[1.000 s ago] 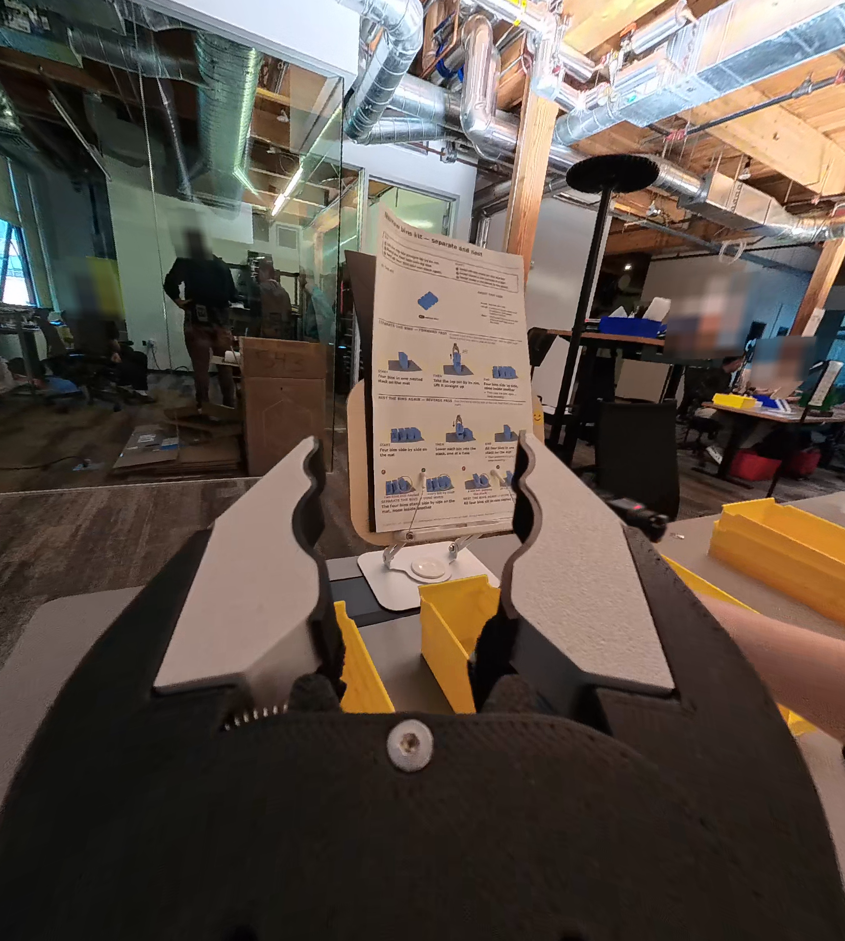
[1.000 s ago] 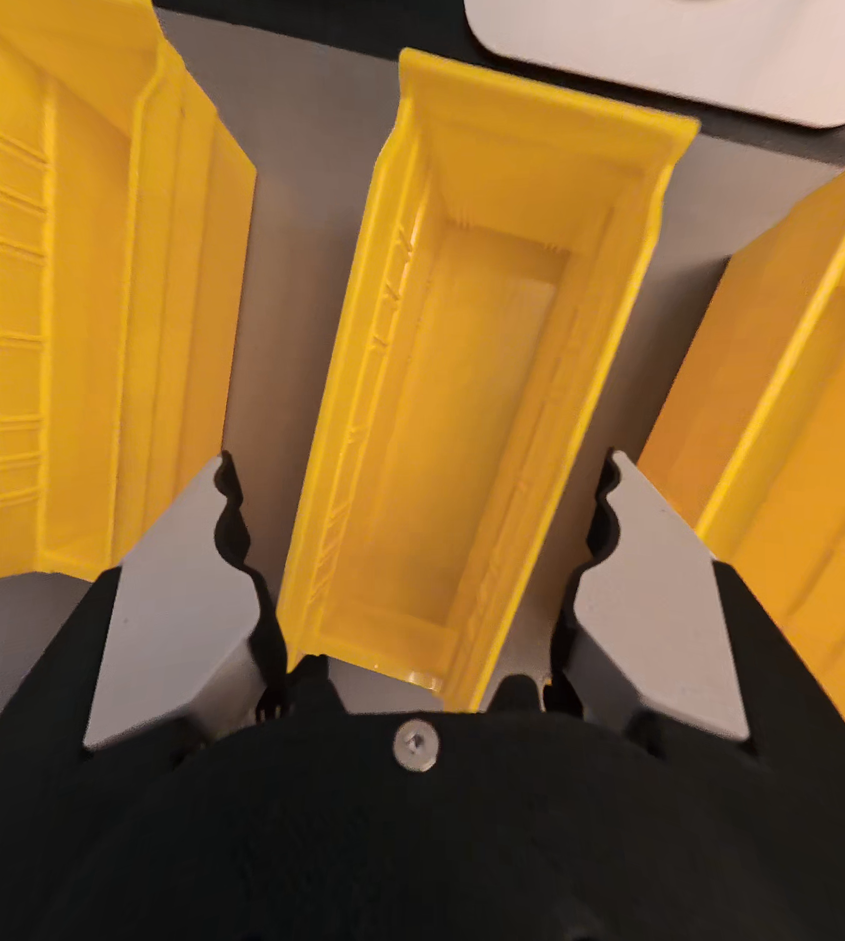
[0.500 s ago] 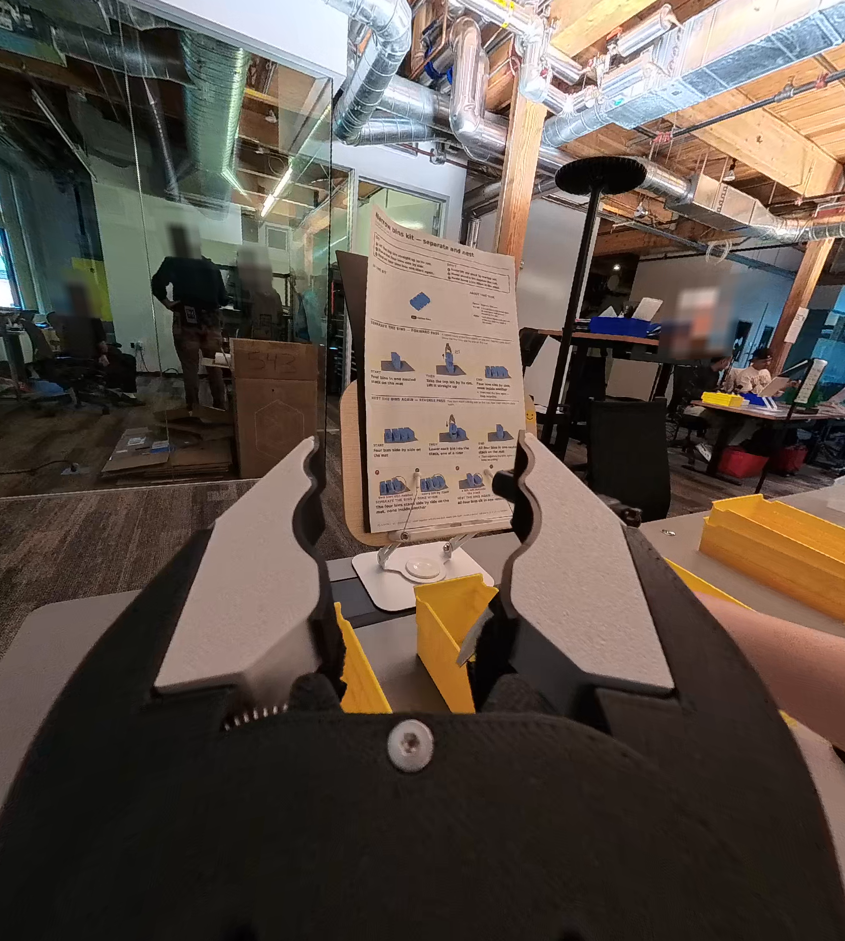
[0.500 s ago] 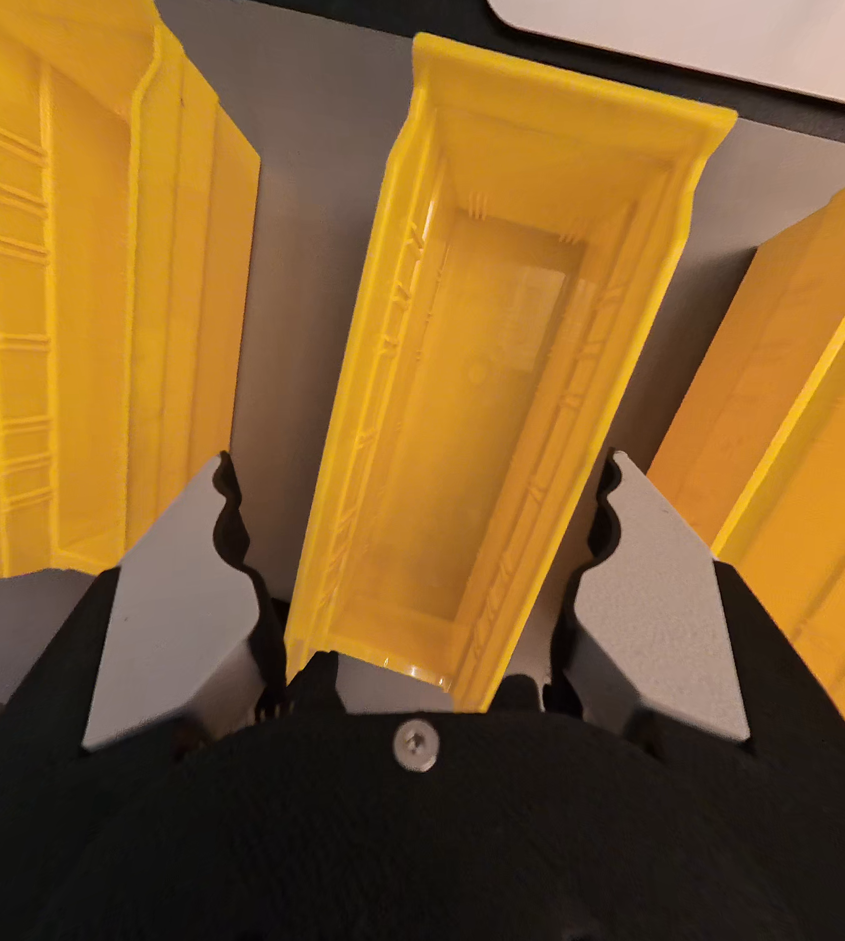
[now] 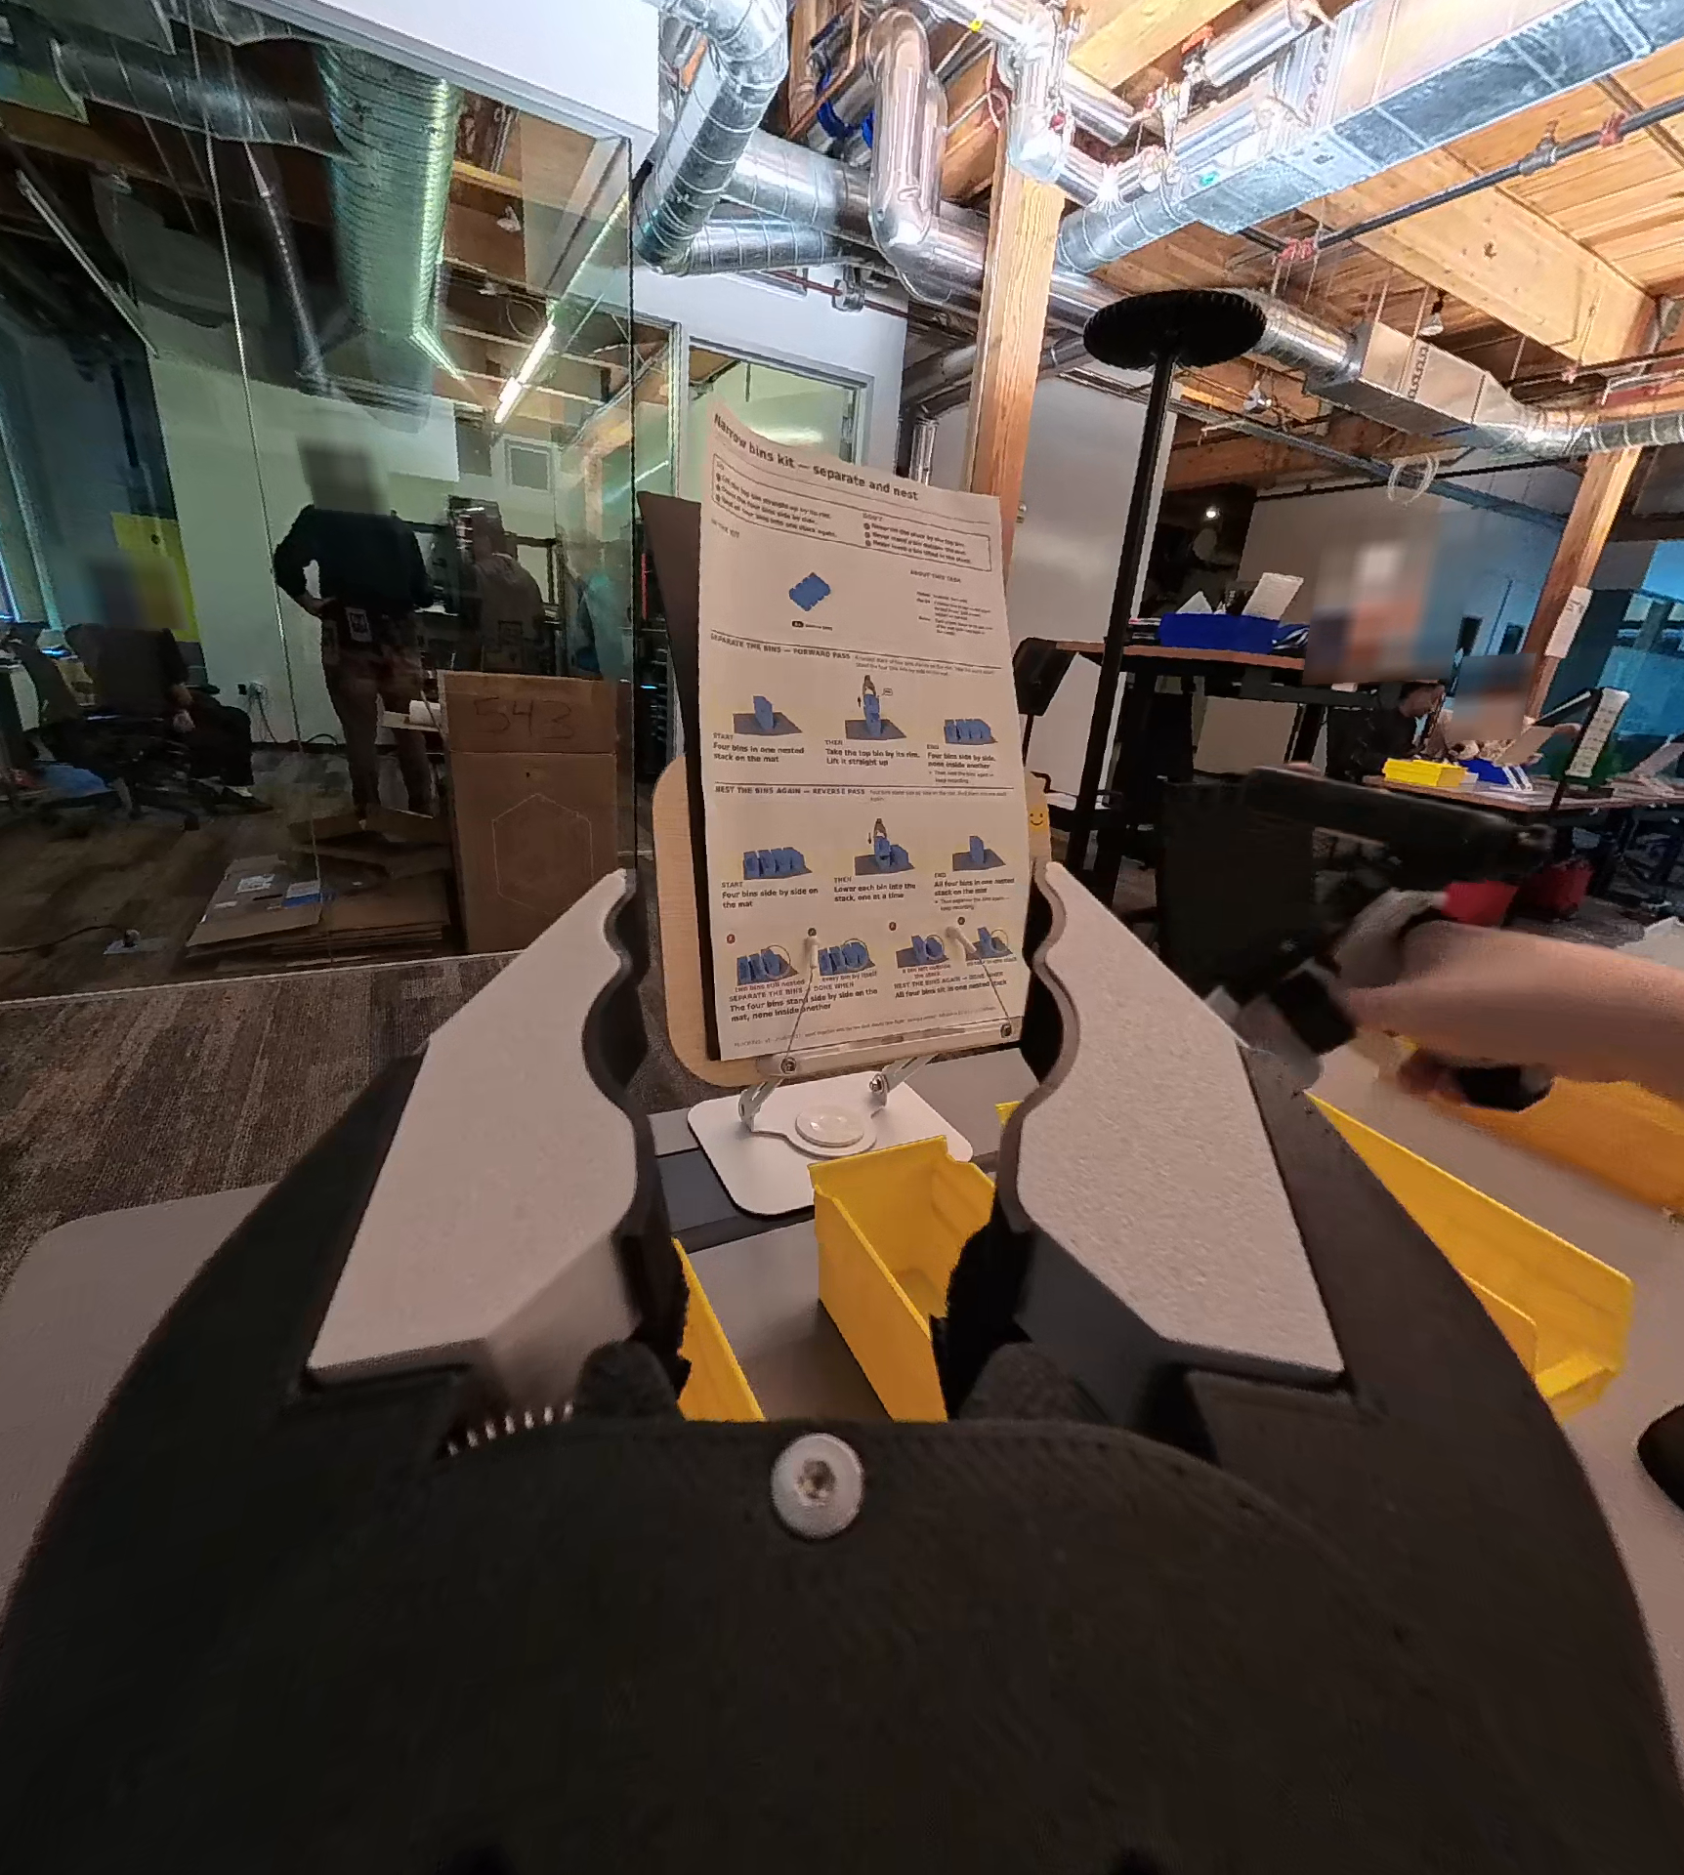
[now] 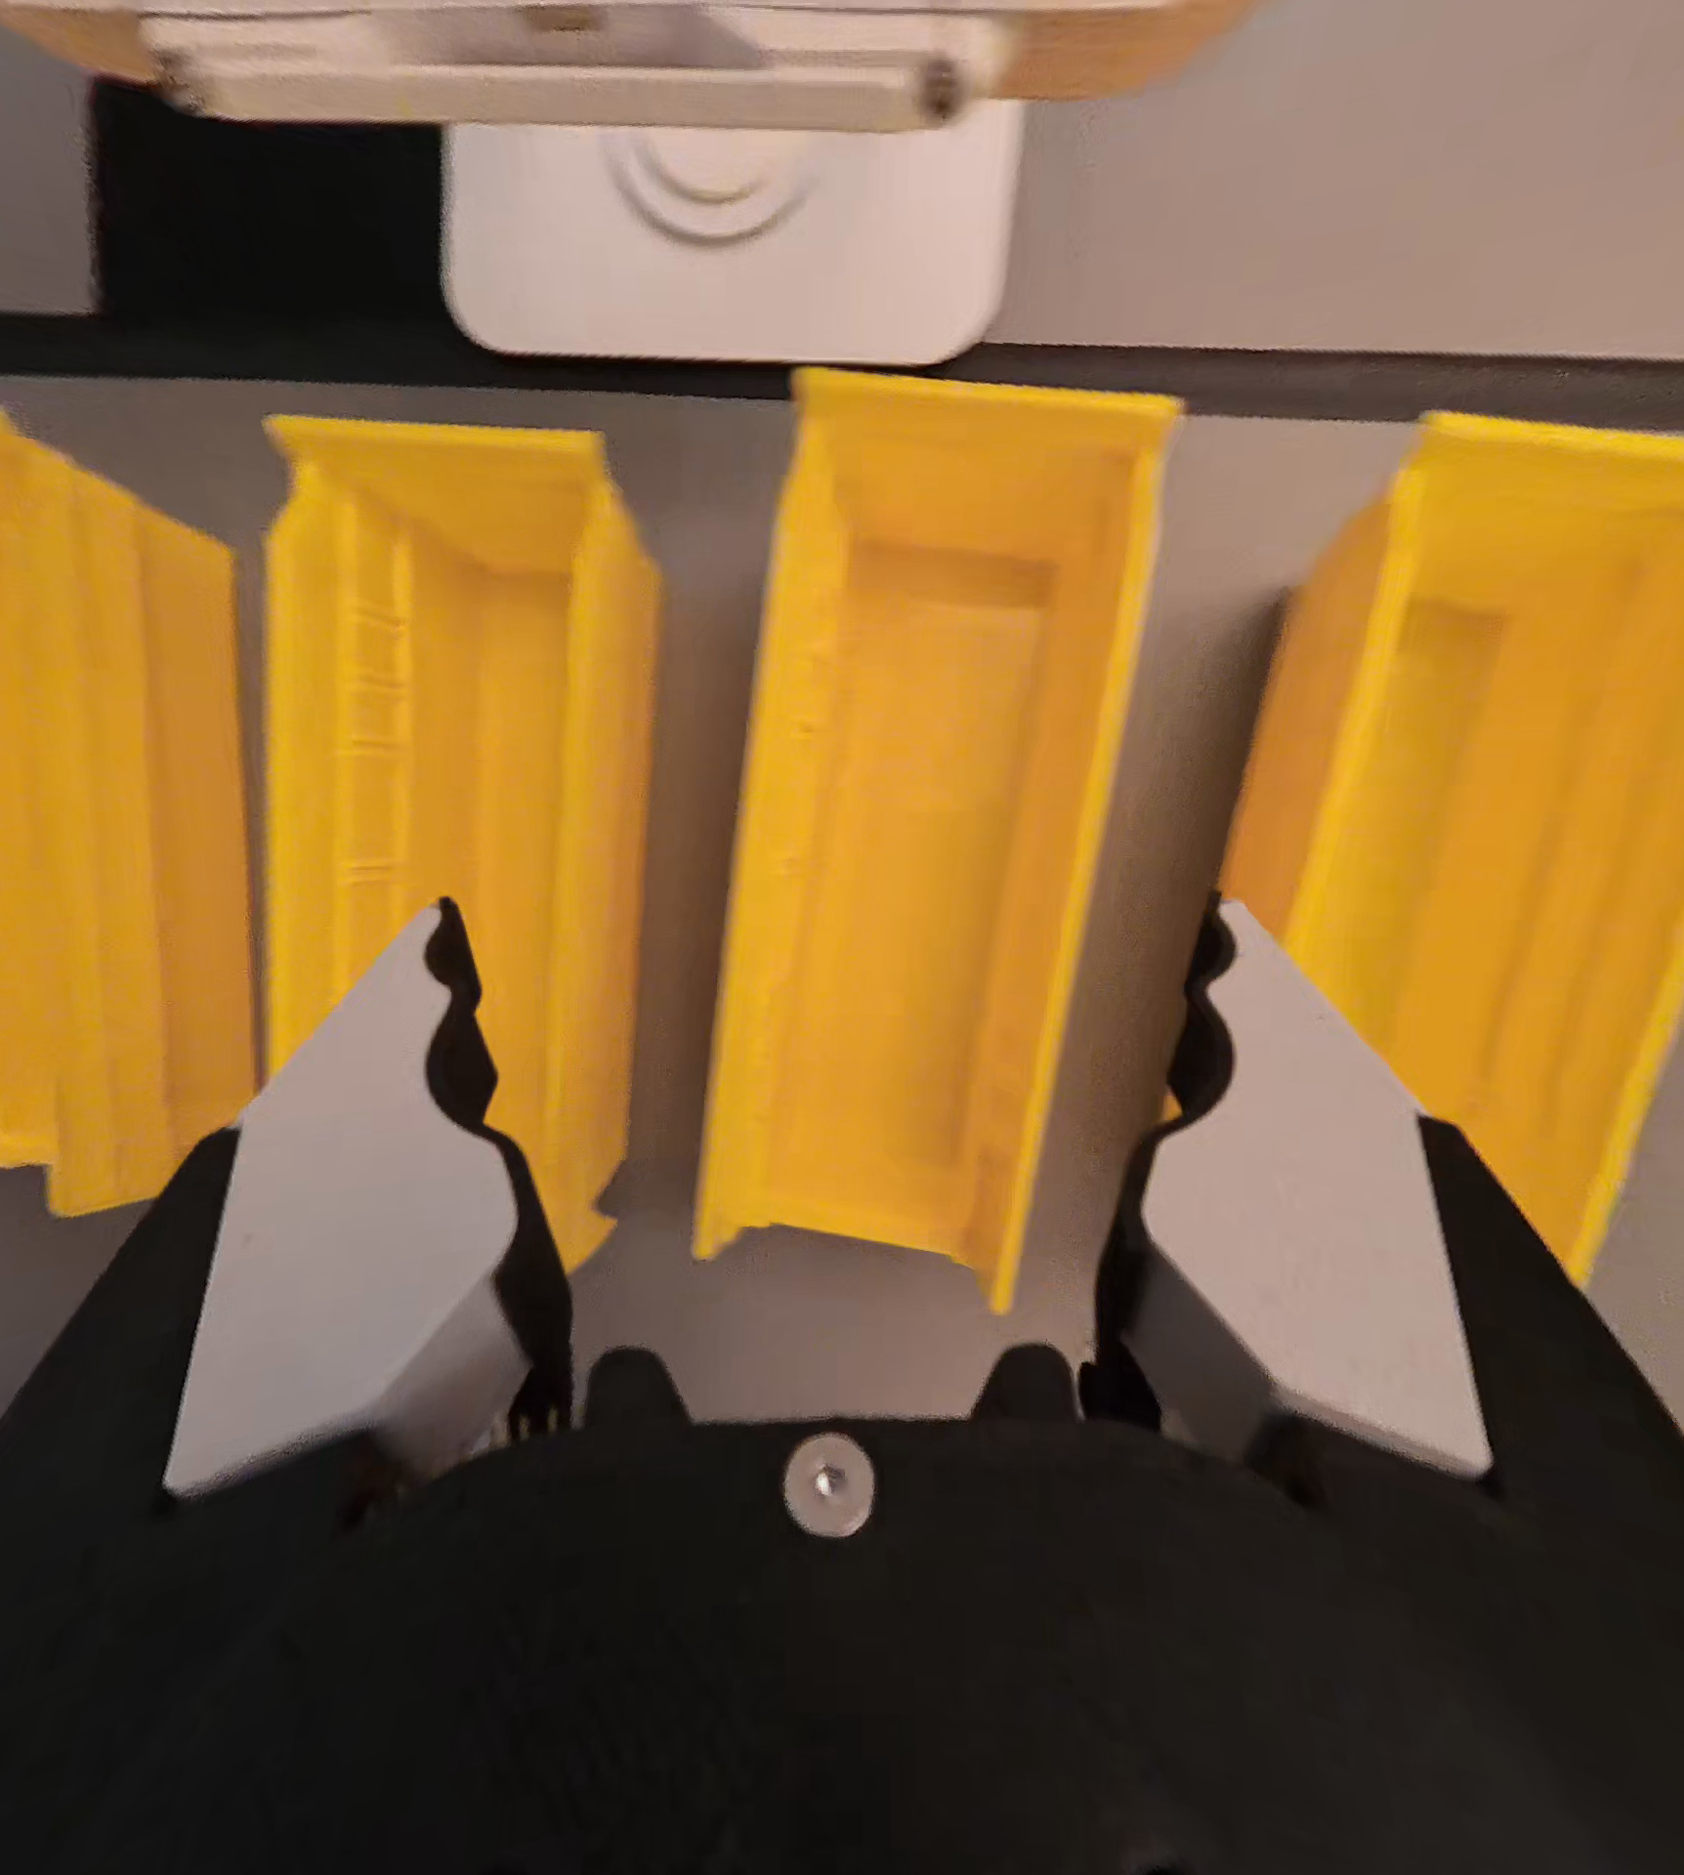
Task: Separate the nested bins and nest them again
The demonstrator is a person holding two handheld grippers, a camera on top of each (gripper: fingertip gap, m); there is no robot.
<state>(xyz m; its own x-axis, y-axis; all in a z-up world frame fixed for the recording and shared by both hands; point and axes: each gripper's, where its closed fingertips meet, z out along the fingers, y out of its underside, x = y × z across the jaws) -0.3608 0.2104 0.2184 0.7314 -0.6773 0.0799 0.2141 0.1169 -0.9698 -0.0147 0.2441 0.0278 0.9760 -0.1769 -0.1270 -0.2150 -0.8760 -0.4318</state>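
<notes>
The tabletop [image 6: 1427, 254] fills the right wrist view, grey with a dark strip across the upper part. Four yellow bins stand on it side by side, apart, none nested: the leftmost bin [image 6: 57, 812] is cut off at the left edge, the second bin [image 6: 432, 710] is partly hidden behind a finger at lower left, the third bin [image 6: 919, 812] sits mid-frame, and the fourth bin [image 6: 1548, 761] is cut off at the right edge. All are smeared by motion blur.

The right gripper [image 6: 833, 913] hangs above them, its jaws spread wide, holding nothing; the third bin lies below and between them, untouched.

In the left wrist view the left gripper [image 5: 833, 893] takes the lower half, jaws partly open on air, hiding most of the bins. Centre frame stands an instruction sheet [image 5: 858, 761] with printed text and blue diagrams on a white stand [image 5: 823, 1147]. At right a blurred hand [image 5: 1528, 1015] holds the other gripper. Mosaic patches cover parts of the background.
</notes>
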